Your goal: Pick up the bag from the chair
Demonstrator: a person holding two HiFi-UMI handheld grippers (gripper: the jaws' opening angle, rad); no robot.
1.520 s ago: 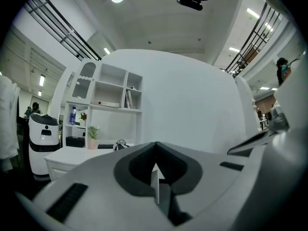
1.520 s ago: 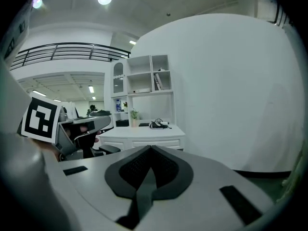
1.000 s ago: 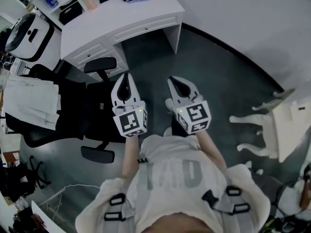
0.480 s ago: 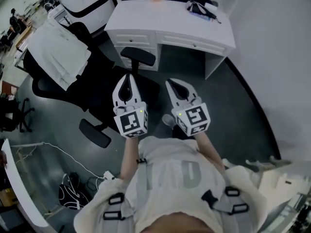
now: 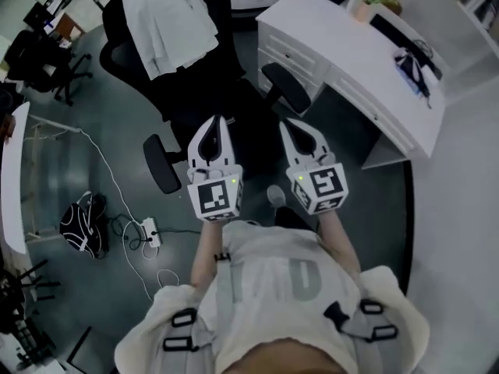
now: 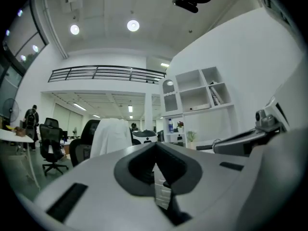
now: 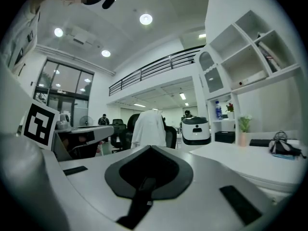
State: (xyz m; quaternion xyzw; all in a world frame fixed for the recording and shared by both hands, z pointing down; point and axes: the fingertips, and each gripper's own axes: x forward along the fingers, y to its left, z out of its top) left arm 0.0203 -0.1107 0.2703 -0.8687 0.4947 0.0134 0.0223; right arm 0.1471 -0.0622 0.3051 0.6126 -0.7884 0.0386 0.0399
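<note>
A black office chair [image 5: 209, 92] stands just ahead of me, beside the desk. A white bag or cloth [image 5: 168, 14] hangs over its backrest; I cannot tell which it is. It also shows in the left gripper view as a white drape [image 6: 111, 136] and in the right gripper view [image 7: 149, 129], still some way off. My left gripper [image 5: 212, 125] and right gripper [image 5: 291, 126] are held level side by side over the chair's seat and armrest [image 5: 285, 88]. Both are shut with nothing between the jaws [image 6: 155, 150] [image 7: 150, 150].
A white desk [image 5: 351, 72] with drawers, a plant and a dark item stands to the right. On the floor at left lie a black-and-white bag [image 5: 82, 226], a power strip [image 5: 146, 229] and a cable. More black chairs [image 5: 35, 57] stand far left. A white machine [image 7: 195, 130] sits beyond the desk.
The view has swung round: chair and white drape went from the left to straight ahead, the desk to the right. Both grippers stayed shut and side by side.
</note>
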